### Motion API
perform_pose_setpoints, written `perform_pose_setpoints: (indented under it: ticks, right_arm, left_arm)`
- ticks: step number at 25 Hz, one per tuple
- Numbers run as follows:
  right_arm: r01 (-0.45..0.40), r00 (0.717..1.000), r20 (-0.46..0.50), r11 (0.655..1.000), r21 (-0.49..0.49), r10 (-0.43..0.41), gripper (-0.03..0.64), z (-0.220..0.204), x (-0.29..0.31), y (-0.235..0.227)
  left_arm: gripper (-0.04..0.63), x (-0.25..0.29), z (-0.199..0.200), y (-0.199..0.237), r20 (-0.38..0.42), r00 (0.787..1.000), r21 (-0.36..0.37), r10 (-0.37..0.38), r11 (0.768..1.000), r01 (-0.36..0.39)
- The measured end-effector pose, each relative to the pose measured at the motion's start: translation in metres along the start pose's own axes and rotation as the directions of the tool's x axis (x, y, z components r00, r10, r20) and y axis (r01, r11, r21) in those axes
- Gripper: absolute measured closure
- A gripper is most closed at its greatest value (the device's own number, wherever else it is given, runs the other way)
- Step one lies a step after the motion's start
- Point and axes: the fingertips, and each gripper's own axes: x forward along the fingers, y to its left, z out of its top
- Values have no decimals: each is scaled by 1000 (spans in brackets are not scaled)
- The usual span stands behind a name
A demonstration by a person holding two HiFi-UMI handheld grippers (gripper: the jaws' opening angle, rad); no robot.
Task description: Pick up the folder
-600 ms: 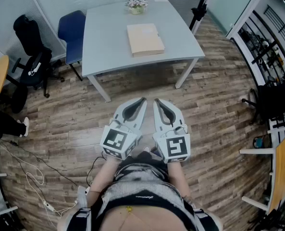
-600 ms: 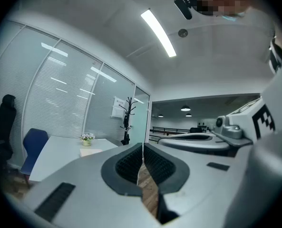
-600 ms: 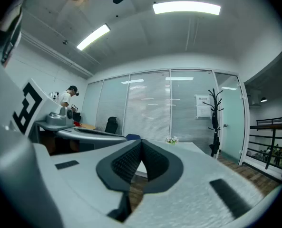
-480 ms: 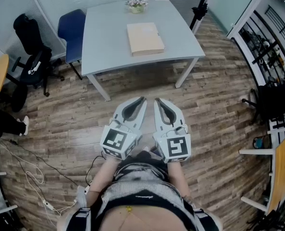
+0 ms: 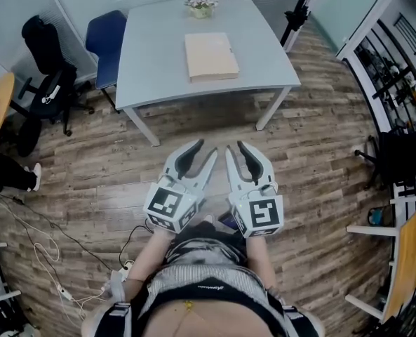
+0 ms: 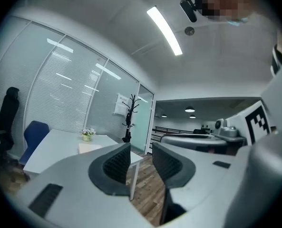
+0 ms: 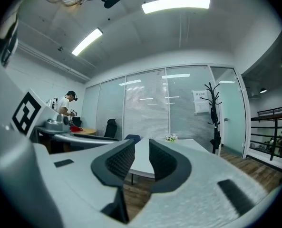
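Head view: shows tan folder (image 5: 210, 56) lying flat near the middle of grey table (image 5: 151, 69), at 12 o'clock and well apart from both tongs. Puts left gripper (image 5: 204, 149) and right gripper (image 5: 236, 147) side by side over the wood floor, close to the body, aimed toward 12. Notes flower pot (image 5: 201, 5) beyond the folder at the far table edge and blue chair (image 5: 104, 44) at 10 o'clock. Left gripper view: finds jaws parted by a narrow gap with nothing between the pads, only floor and a table leg behind. Catches the folder as a pale slab at 9 o'clock of the jaws, with the flowers just past it. Right gripper view: gives the same reading, jaws slightly apart and empty, table top seen through the gap. Cannot make out the folder here. Risk, as judged: likely to shove the flat folder toward the flower pot rather than grip it, with level jaws meeting an edge that lies flush on a smooth top. May also knock the table rim on approach.
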Motion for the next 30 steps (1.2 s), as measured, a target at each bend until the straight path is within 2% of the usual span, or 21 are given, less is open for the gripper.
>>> perform_pose_setpoints:
  ticks: [12,20,30]
  right_arm:
    - [5,1000,12,1000,26,-5,511,2,33,-37]
    - [30,1000,0,999,34,-30,509,-10,110,-73]
    - [70,997,-20,997,28,-69,505,4,236,-112]
  left_arm:
    - [480,42,0,28,-5,999,-61,33,998,-33]
    - [480,108,-3,88,4,1000,-95,7,995,-6]
    - [480,196,21,187,-10,999,-118,-36,992,35]
